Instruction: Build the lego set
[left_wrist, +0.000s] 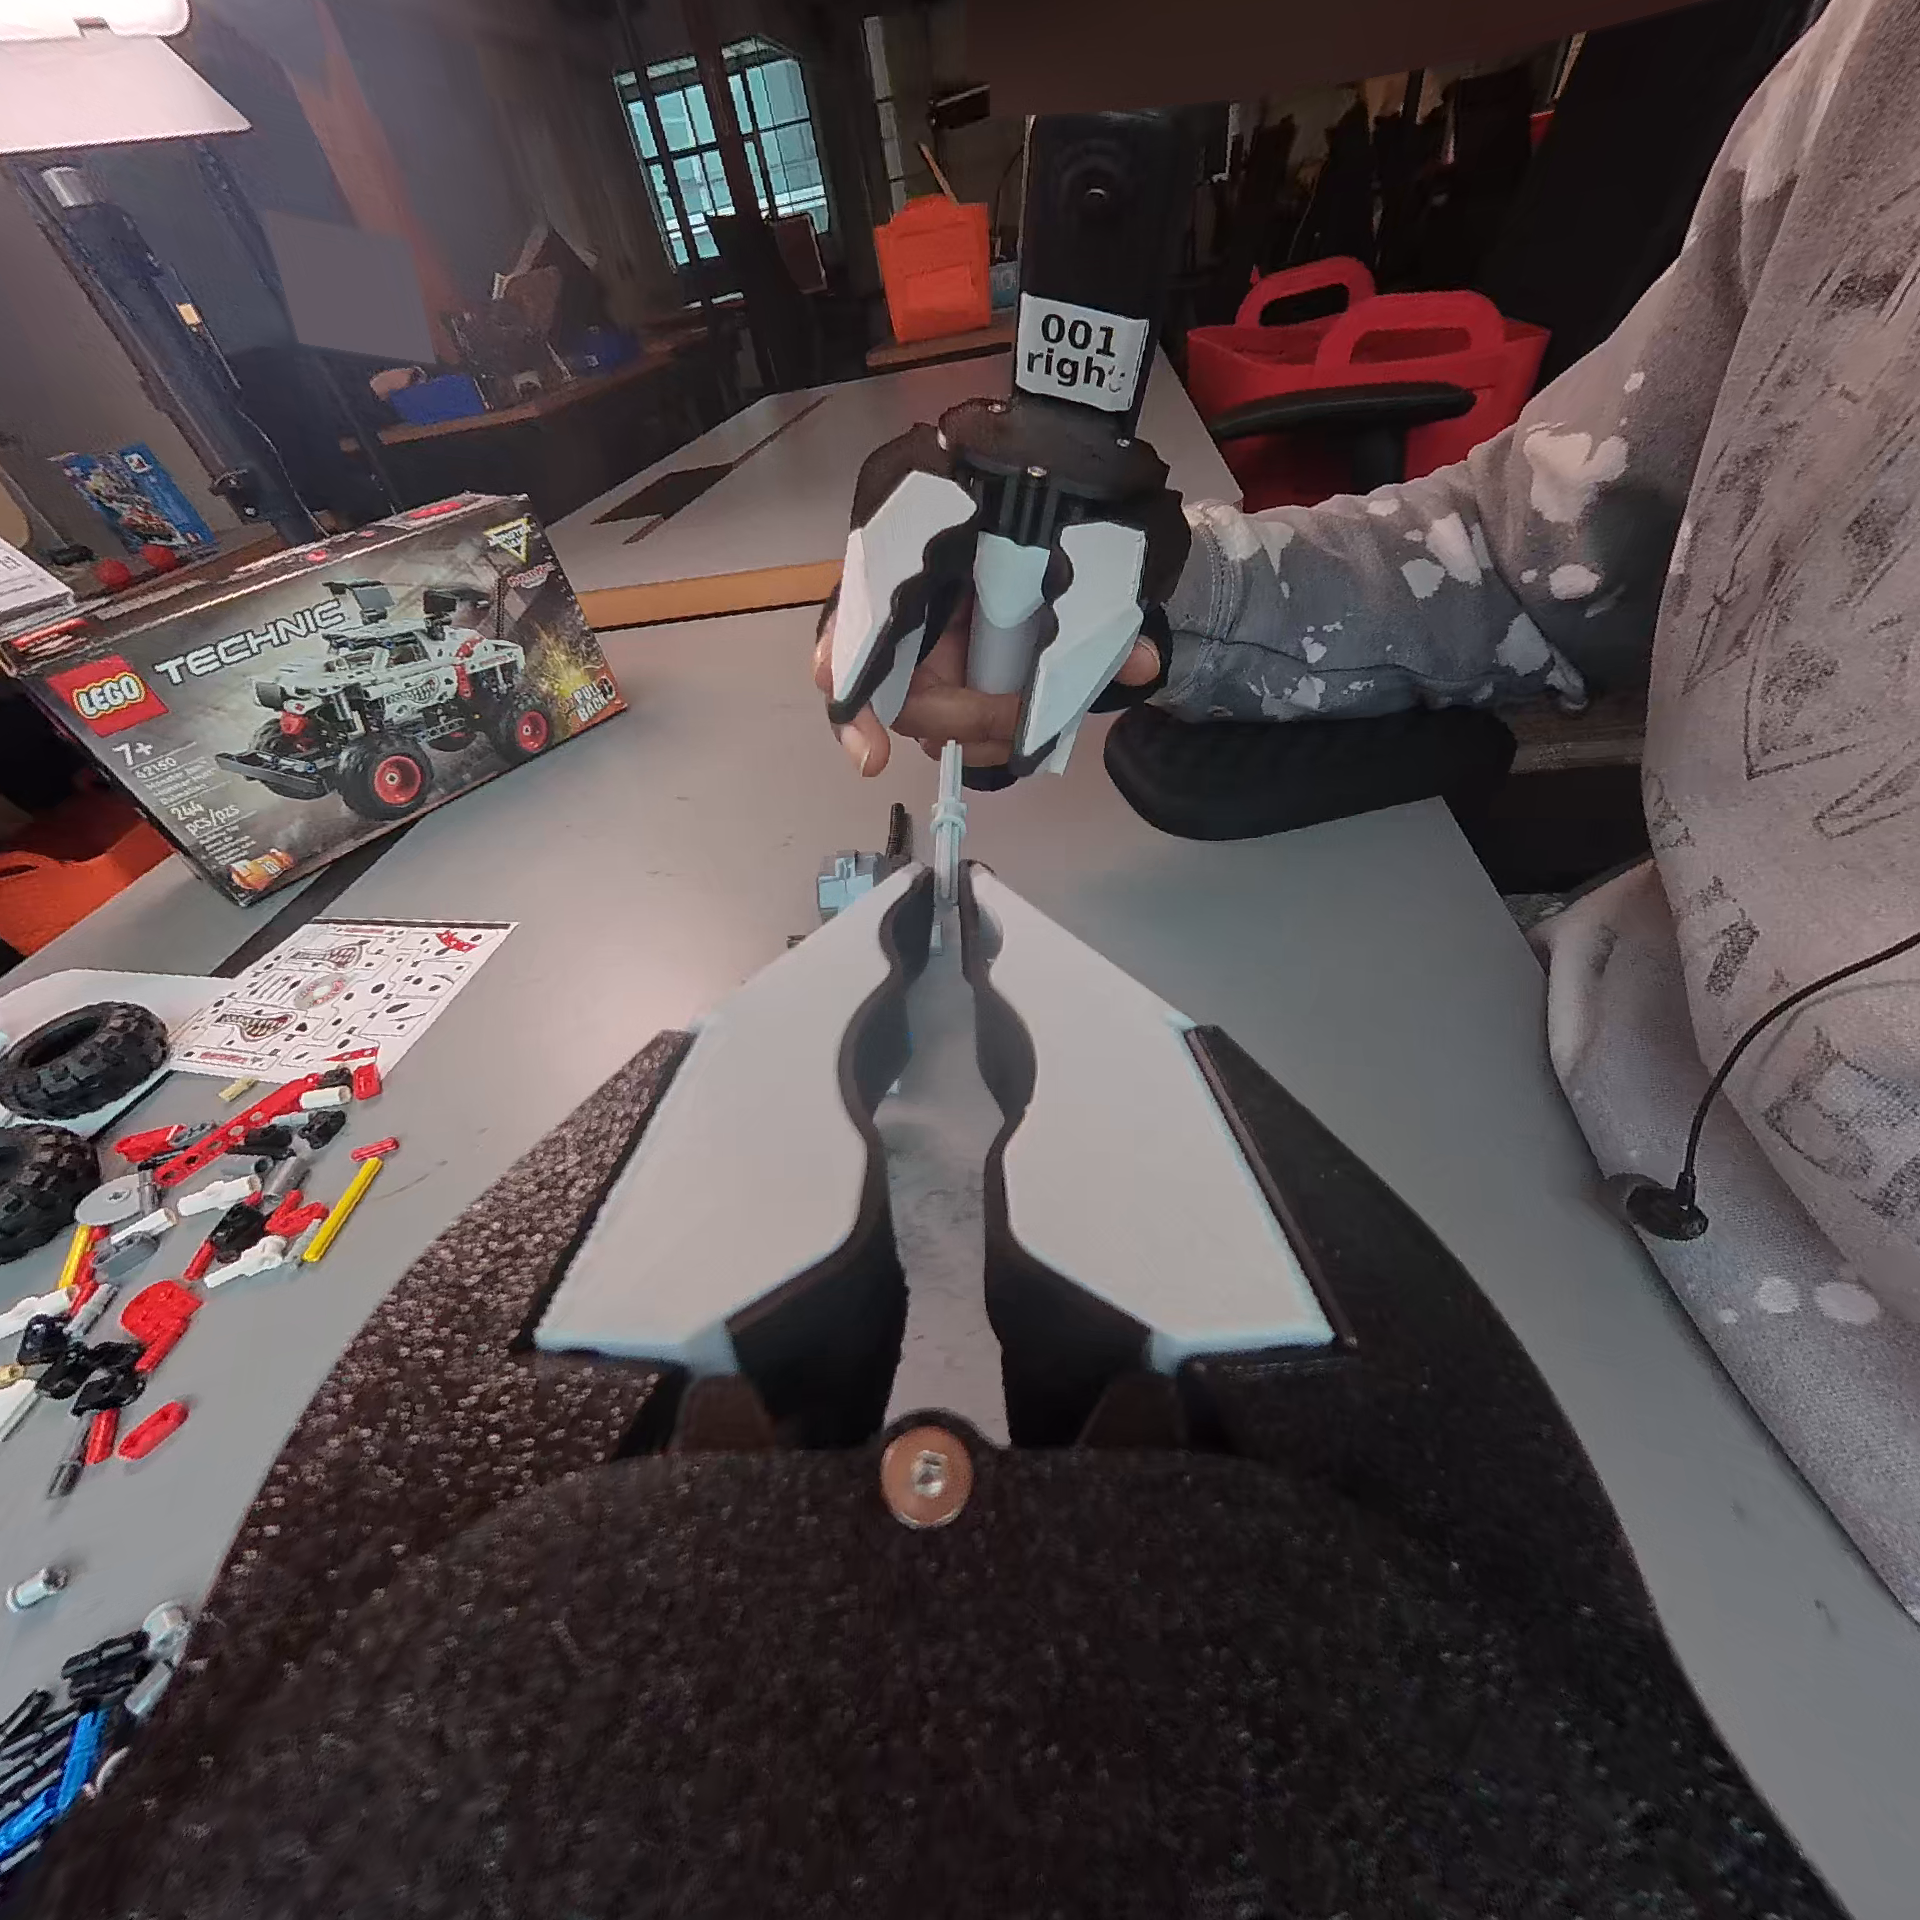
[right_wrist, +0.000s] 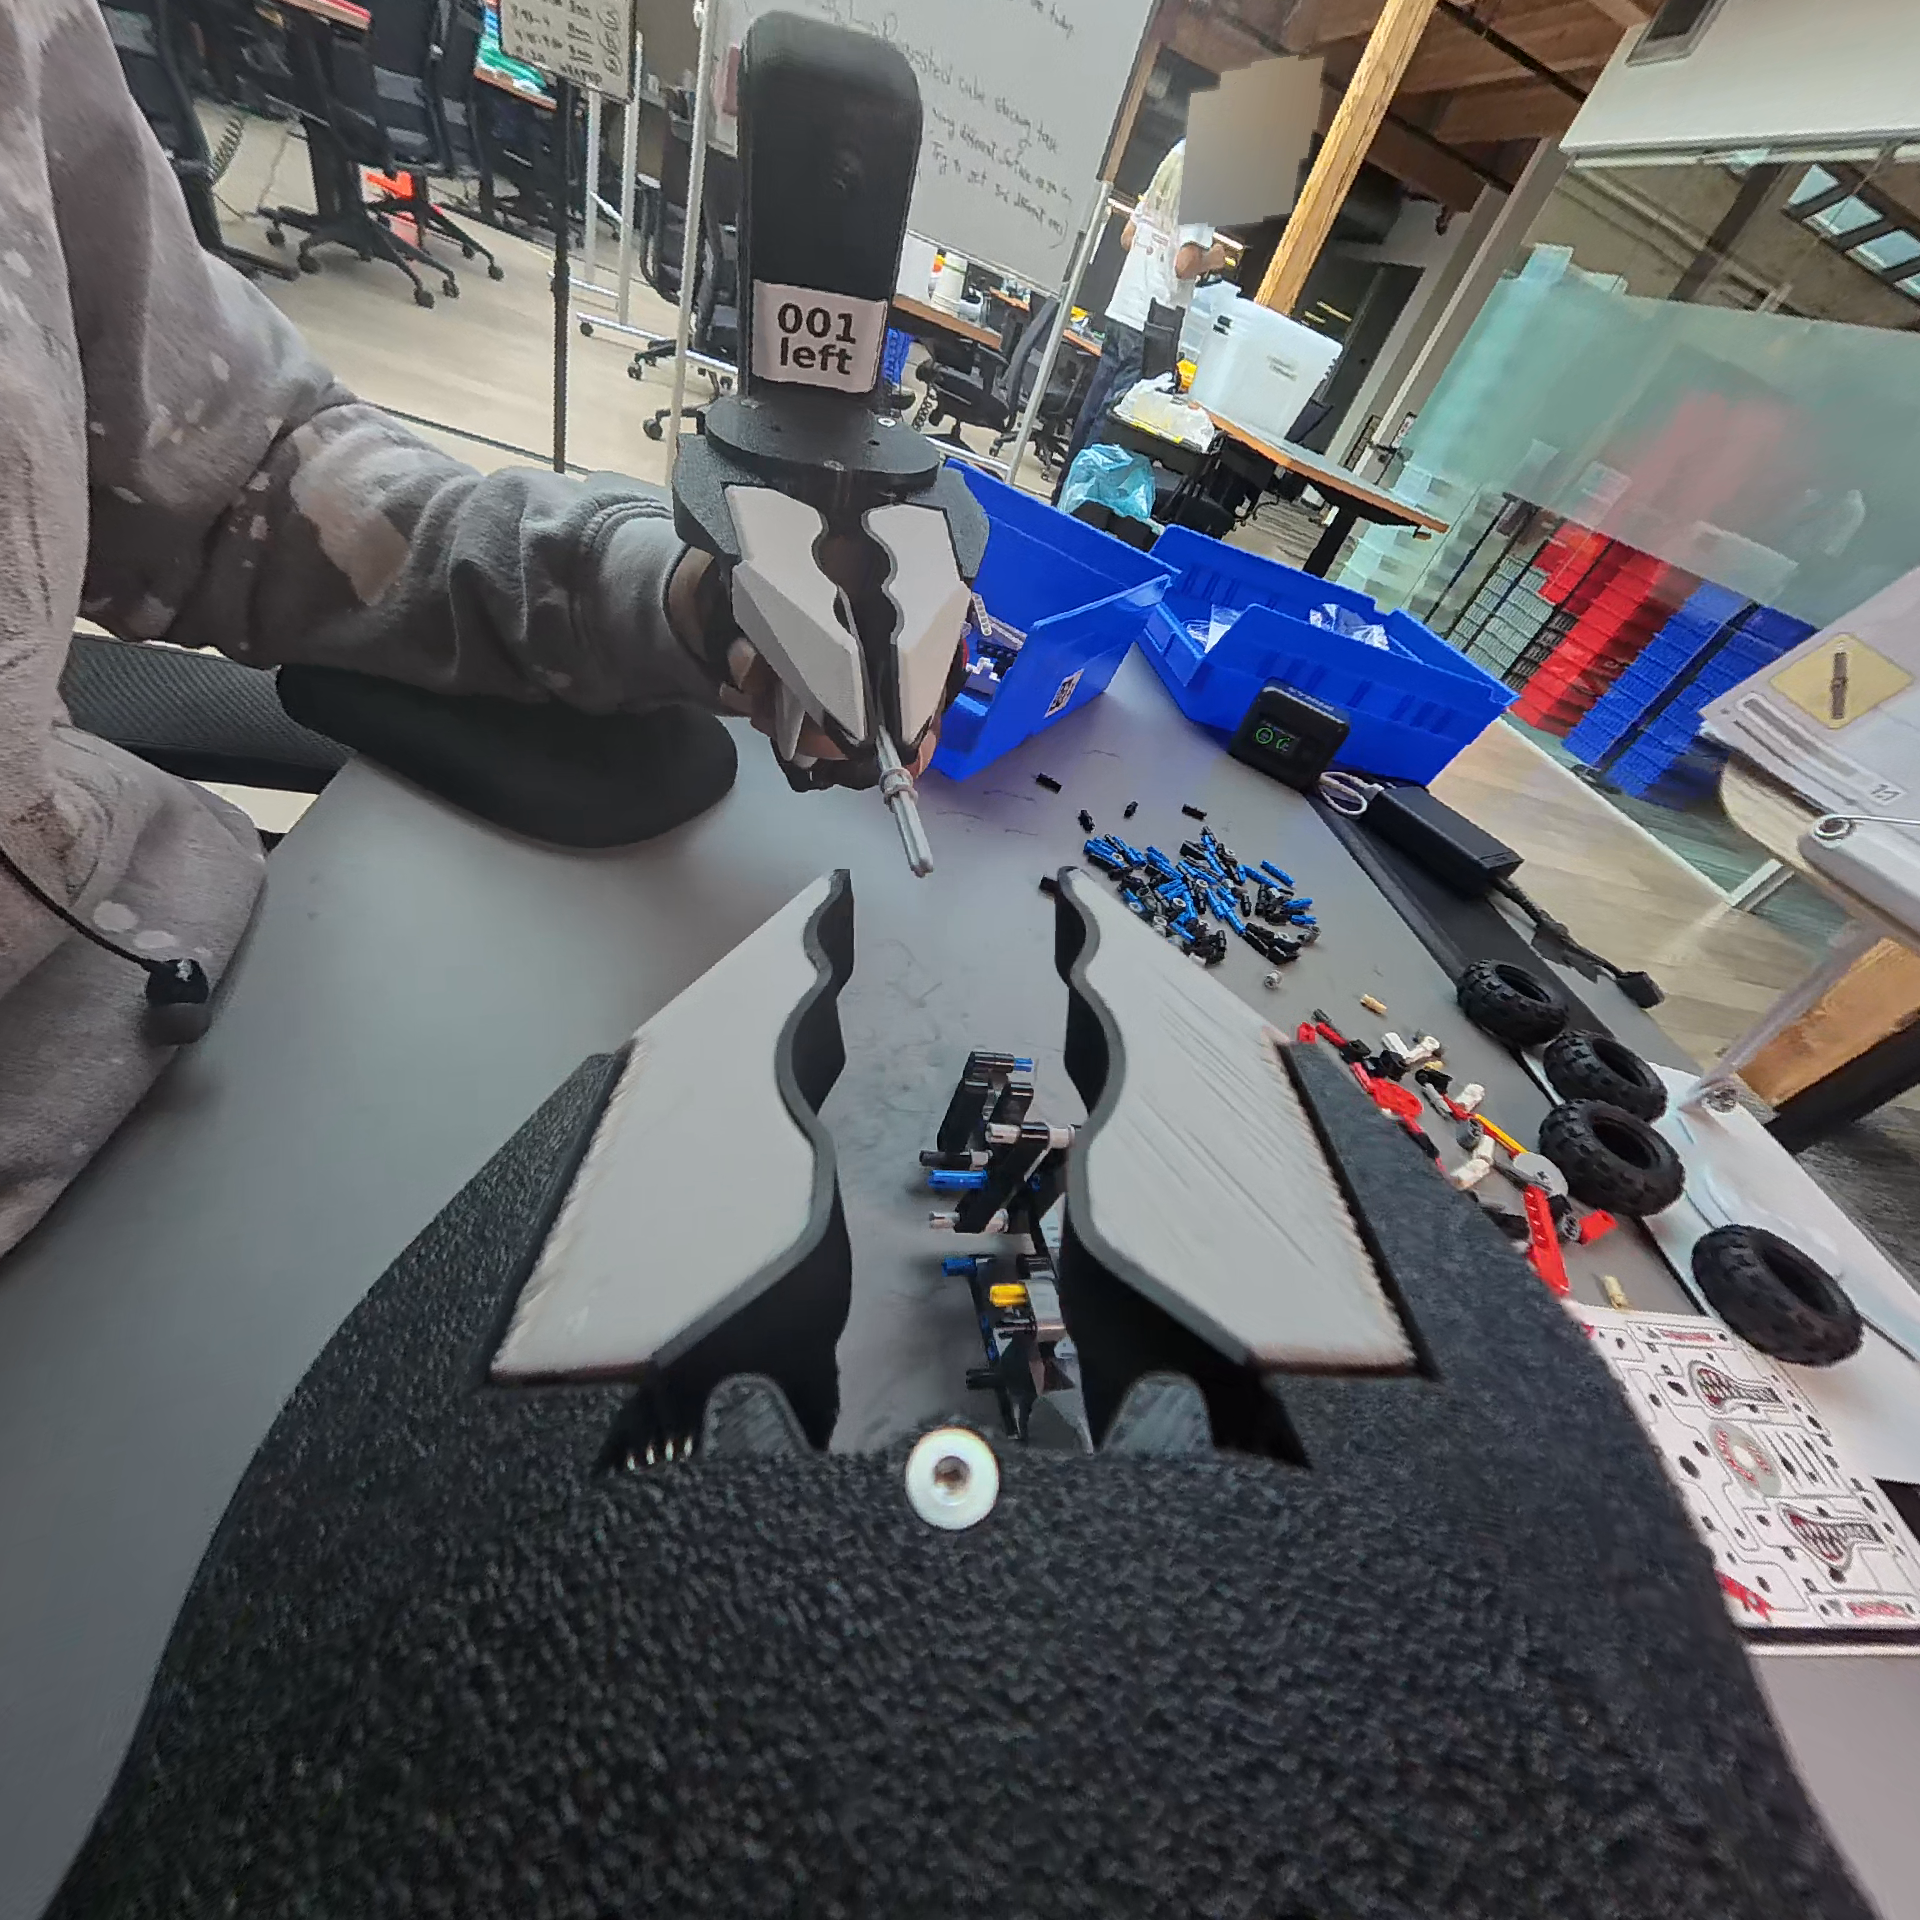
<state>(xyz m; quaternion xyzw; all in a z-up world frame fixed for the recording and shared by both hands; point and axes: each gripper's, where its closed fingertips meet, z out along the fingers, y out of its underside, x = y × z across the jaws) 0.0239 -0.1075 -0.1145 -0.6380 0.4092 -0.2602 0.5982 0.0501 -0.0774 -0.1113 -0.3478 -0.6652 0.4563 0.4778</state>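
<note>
My left gripper (left_wrist: 943, 883) is shut on a light grey axle (left_wrist: 948, 821), which sticks out past its fingertips. In the right wrist view the left gripper (right_wrist: 883, 727) holds that axle (right_wrist: 904, 810) pointing down, just above the grey table (right_wrist: 468, 987). My right gripper (right_wrist: 956, 883) is open and empty. It hovers over a black partial assembly (right_wrist: 997, 1164) with blue pins that lies on the table between its fingers. In the left wrist view the right gripper (left_wrist: 951, 738) faces mine, just beyond the axle's end. A small grey part (left_wrist: 847, 878) lies beside my left fingertip.
The set's box (left_wrist: 312, 675), a sticker sheet (left_wrist: 343, 997), tyres (left_wrist: 83, 1055) and loose red, black and white parts (left_wrist: 229, 1174) lie to the left. Blue bins (right_wrist: 1320, 665), a pile of blue and black pins (right_wrist: 1205, 894) and several tyres (right_wrist: 1610, 1158) sit at the right. Spacing between my two grippers at the tips: around 5 cm.
</note>
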